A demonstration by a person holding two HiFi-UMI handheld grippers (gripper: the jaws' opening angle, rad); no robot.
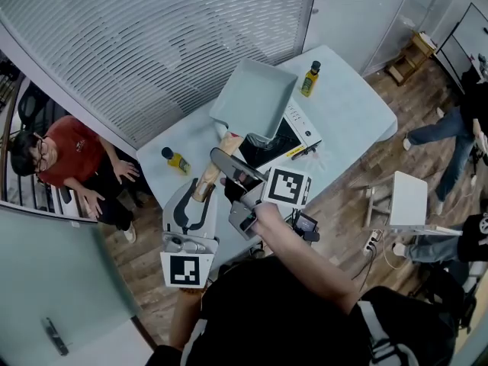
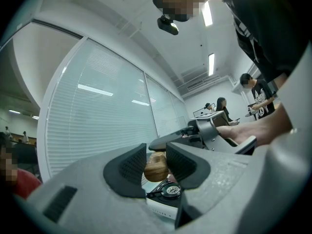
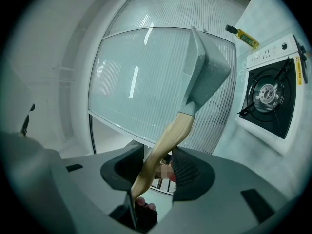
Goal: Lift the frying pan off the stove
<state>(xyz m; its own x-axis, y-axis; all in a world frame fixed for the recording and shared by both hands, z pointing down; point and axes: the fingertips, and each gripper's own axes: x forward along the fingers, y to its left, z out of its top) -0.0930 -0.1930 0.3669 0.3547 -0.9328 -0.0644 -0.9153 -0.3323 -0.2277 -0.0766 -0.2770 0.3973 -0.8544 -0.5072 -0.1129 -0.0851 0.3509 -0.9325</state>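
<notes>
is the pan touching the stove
Apart: the right gripper view shows the pan raised in the air, well clear of the stove.

Table (image 1: 358,105): pale blue top, on which the stove is set near the middle
Stove (image 1: 299,126): white case, black burner top, laid flat
Far bottle (image 1: 309,79): yellow, dark-capped, stood upright beyond the stove, apart from it
Near bottle (image 1: 177,161): alike, stood upright left of the stove, well apart
Slim dark object (image 1: 306,151): laid just beside the stove's right edge; kind not told
</notes>
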